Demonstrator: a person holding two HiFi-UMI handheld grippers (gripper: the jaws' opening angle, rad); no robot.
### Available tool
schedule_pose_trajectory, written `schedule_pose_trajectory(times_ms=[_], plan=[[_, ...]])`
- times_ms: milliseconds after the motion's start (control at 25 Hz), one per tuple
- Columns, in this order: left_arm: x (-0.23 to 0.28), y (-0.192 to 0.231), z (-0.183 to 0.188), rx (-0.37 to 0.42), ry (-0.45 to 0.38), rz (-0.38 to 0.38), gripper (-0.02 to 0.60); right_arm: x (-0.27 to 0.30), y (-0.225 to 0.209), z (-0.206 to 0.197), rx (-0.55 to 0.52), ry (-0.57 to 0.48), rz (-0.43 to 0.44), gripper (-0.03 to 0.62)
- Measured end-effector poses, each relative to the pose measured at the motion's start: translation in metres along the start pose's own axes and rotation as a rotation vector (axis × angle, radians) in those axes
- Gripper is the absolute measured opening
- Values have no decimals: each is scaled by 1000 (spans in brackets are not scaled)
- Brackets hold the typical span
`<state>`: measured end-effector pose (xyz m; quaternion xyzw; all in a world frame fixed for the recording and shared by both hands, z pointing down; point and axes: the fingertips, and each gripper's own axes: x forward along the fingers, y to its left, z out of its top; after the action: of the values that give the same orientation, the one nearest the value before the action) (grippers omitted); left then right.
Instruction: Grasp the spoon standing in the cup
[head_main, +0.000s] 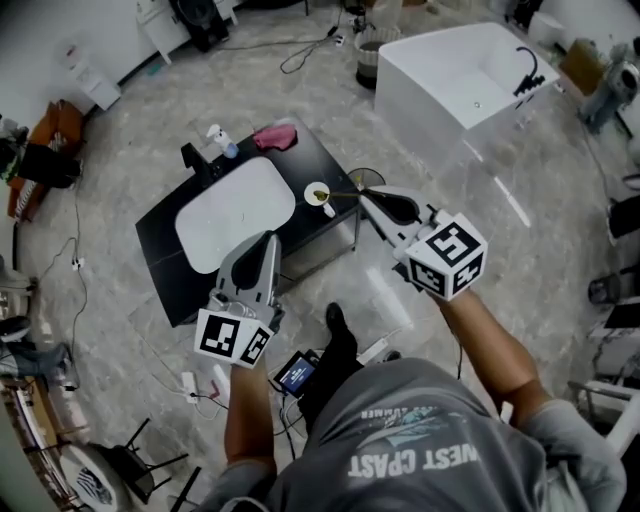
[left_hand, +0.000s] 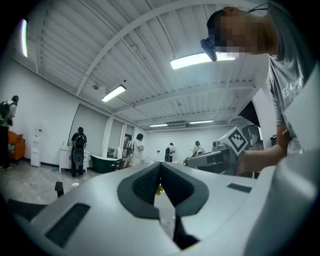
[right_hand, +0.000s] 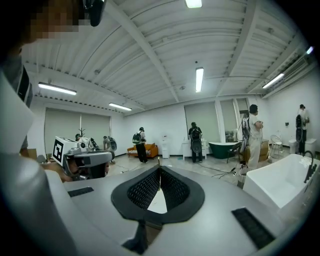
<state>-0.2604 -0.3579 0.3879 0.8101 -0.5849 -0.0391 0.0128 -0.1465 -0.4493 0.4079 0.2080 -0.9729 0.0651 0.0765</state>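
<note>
gold spoon (head_main: 346, 195) looks like it's already pinched in the right gripper (head_main: 366, 197). its jaws are squeezed right together, and the right gripper view shows just a thin gold sliver poking out past the tips. from the head view the spoon lies about level, running from those tips back over the cup (head_main: 317, 192). the cup sits at the right end of the black counter (head_main: 300, 150), beside the white basin (head_main: 235, 212). can't tell if the spoon's far end is clear of the rim or touching it.

left gripper (head_main: 268, 238) hangs over the near edge of the counter with its jaws closed, nothing held as far as i can see. its own view shows a tiny yellowish spot in the gap between the pads, no idea what it is.

my take on doing this bit well: the grip looks way out at the handle end, so the spoon could pivot or slip. i'd hold the squeeze firm, go slow, and lift straight away from the cup so the bowl end doesn't hook the rim and tip it.
</note>
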Motion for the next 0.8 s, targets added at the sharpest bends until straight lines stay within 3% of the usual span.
schedule_pose_trajectory(times_ms=[440,800], plan=[[-35,-55,57,89,-87,-16,2,-81,57,64,-114,-97,70,34],[-59,-80,69,131,-104,-9,2,-115,76,64,-137,-116,72,32]])
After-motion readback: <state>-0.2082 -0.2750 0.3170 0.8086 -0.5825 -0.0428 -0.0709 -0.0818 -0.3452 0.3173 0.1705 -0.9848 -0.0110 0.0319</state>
